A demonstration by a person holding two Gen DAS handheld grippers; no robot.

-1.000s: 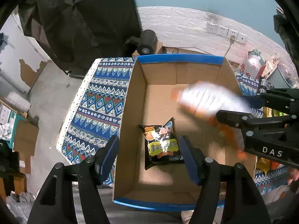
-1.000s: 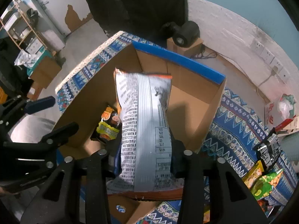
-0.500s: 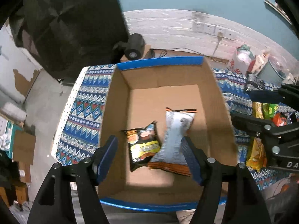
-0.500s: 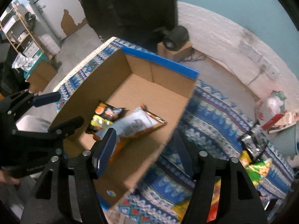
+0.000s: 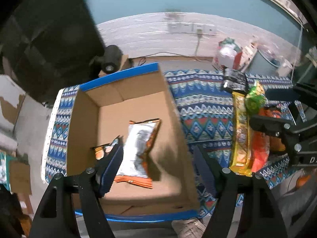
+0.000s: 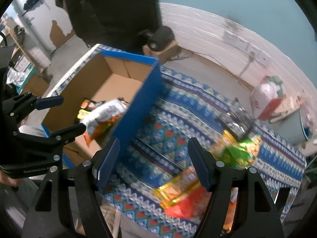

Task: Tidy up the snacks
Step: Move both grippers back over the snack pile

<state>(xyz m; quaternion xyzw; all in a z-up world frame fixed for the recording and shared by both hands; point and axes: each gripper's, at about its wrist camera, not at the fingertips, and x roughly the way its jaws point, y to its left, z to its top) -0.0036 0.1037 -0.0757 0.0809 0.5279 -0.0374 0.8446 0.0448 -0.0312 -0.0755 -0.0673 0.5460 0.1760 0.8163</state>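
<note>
An open cardboard box (image 5: 174, 130) with blue edges sits on the patterned cloth; it also shows in the right wrist view (image 6: 138, 109). Inside lie a silver-and-orange snack bag (image 5: 138, 148), also in the right wrist view (image 6: 105, 117), and a dark snack bag (image 5: 101, 152) partly hidden by my left finger. My left gripper (image 5: 158, 166) is open and empty above the box's near right wall. My right gripper (image 6: 152, 162) is open and empty over the cloth, right of the box. Loose snacks lie to the right: a yellow bag (image 6: 178, 188), an orange-red bag (image 6: 186, 206), a green bag (image 6: 237, 154).
A black packet (image 5: 234, 81) lies at the cloth's far edge (image 6: 235, 117). A white and red bag (image 6: 267, 97) stands beyond the table. A black lamp (image 5: 111, 59) sits on a small box behind the cardboard box. A white brick wall with sockets is behind.
My right gripper let go of the silver-and-orange bag into the box, opened, and swung right toward the loose snacks. My left gripper shifted right over the box's right wall.
</note>
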